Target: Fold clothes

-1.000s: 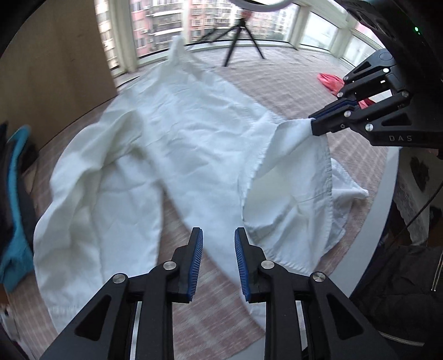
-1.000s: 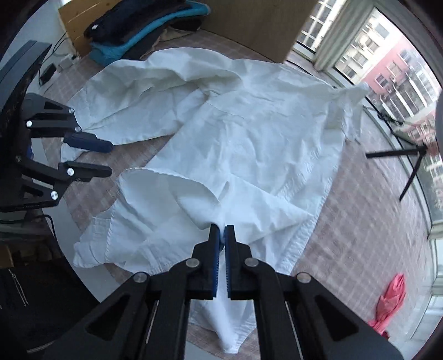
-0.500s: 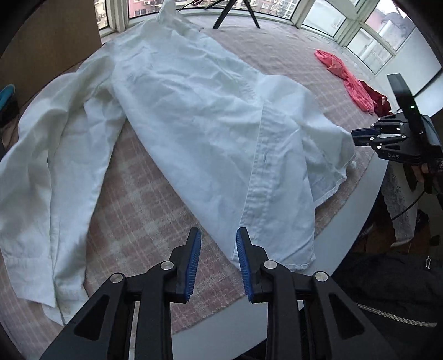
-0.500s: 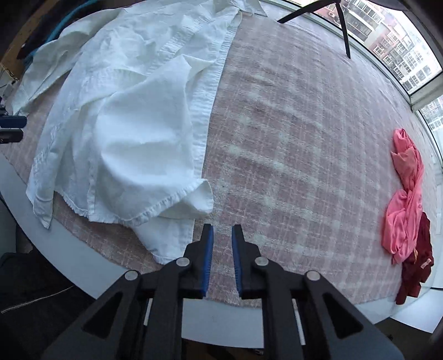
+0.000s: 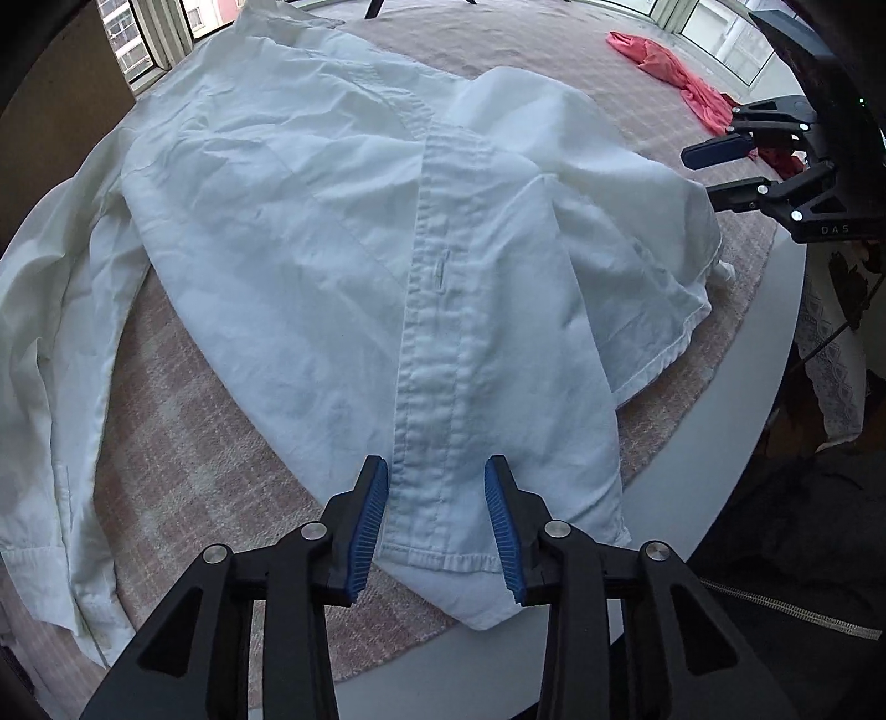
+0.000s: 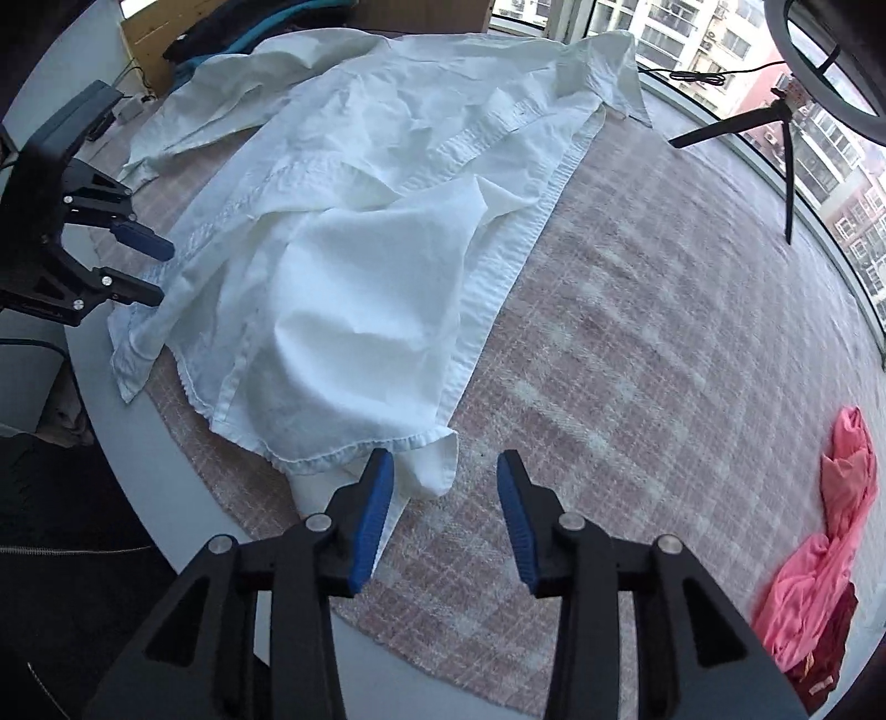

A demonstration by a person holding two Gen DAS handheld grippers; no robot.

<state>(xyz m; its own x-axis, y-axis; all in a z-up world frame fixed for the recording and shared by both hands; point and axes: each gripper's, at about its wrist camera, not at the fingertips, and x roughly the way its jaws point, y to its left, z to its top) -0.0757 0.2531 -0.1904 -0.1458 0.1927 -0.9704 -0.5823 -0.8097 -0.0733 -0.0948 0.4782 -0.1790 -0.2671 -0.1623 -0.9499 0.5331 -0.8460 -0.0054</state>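
A white button-up shirt (image 5: 310,232) lies spread on the round table, its hem toward me; it also shows in the right wrist view (image 6: 360,310). My left gripper (image 5: 437,520) is open, its jaws on either side of the button placket near the hem. My right gripper (image 6: 446,498) is open over the shirt's hem corner (image 6: 437,465) by the table's near edge. Each gripper shows in the other's view, the right gripper (image 5: 720,171) and the left gripper (image 6: 141,266), both open.
A pink plaid cloth (image 6: 664,310) covers the white round table (image 5: 736,421). A pink garment with a dark red one (image 6: 830,543) lies at the right edge, also in the left wrist view (image 5: 681,72). A tripod (image 6: 775,127) stands at the far side. Blue and dark clothes (image 6: 232,39) lie beyond.
The right gripper let go of the shirt front, which now lies flat. Both grippers opened wider and came down close to the hem.
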